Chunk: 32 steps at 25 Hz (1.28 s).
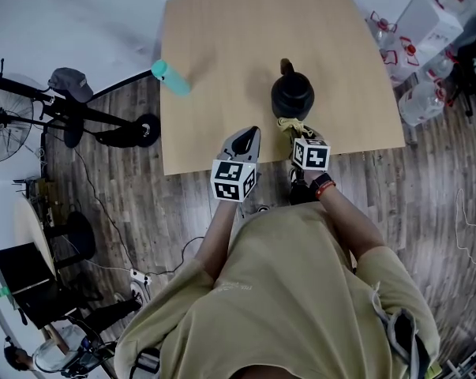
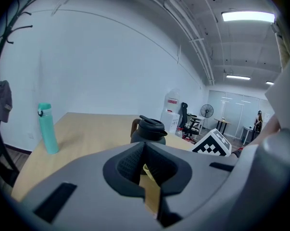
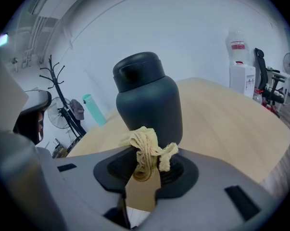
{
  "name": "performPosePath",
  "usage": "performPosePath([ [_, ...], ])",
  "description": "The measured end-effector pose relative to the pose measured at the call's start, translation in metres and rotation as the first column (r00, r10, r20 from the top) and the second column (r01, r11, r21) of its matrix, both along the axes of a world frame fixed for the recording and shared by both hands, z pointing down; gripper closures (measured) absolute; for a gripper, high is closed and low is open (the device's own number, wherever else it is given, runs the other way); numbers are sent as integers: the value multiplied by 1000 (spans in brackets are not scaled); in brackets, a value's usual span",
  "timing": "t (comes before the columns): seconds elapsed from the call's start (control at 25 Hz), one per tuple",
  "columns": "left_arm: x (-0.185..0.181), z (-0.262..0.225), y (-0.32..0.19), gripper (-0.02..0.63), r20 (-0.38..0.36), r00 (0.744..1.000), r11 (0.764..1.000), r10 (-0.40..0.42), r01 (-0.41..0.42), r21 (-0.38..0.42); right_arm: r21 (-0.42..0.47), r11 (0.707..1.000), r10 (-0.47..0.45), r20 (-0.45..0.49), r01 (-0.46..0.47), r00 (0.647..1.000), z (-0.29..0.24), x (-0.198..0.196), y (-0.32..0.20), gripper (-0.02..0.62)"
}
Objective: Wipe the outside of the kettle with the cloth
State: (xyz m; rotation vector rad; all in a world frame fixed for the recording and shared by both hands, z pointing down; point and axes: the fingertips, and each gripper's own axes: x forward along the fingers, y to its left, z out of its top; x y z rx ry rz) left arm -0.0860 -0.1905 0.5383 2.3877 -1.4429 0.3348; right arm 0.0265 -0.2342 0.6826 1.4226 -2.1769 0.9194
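A black kettle [image 1: 292, 93] with a brown handle stands on the wooden table [image 1: 222, 69], near the front edge. It fills the middle of the right gripper view as a dark rounded kettle [image 3: 148, 100], and shows smaller as the kettle [image 2: 148, 130] in the left gripper view. My right gripper [image 1: 294, 127] is shut on a bunched yellow cloth [image 3: 145, 150], just short of the kettle's side. The cloth [image 1: 291, 125] shows at the kettle's near side from above. My left gripper [image 1: 250, 136] hovers over the table's front edge, left of the kettle, shut with nothing in it.
A teal bottle [image 1: 171, 78] stands at the table's left edge, seen upright as the bottle [image 2: 47, 128] in the left gripper view. A fan [image 1: 2, 129] and a coat stand are on the floor to the left. Water jugs [image 1: 423, 97] and boxes lie to the right.
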Motion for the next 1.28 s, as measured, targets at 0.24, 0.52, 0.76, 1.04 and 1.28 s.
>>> performPosePath([
  [0.24,11,2,-5,581,-7,1000,1000,4,-4,1,18,1000,-3,-49,4,999,-1,28,-2,466],
  [0.52,15,5,-11,581,-13,1000,1000,-14,14,-8,45,999,-20,-127,26,992,-8,56,-15,466],
  [0.76,22,3,-16,581,-11,1000,1000,-17,17,-4,33,999,-17,-146,22,989,-5,73,-31,471],
  [1.04,25,1,-22,581,6,1000,1000,-27,27,-4,27,1000,-5,-163,10,987,-1,88,-48,476],
  [1.28,28,4,-23,581,21,999,999,-30,30,-12,33,999,6,-175,-1,984,2,100,-67,479],
])
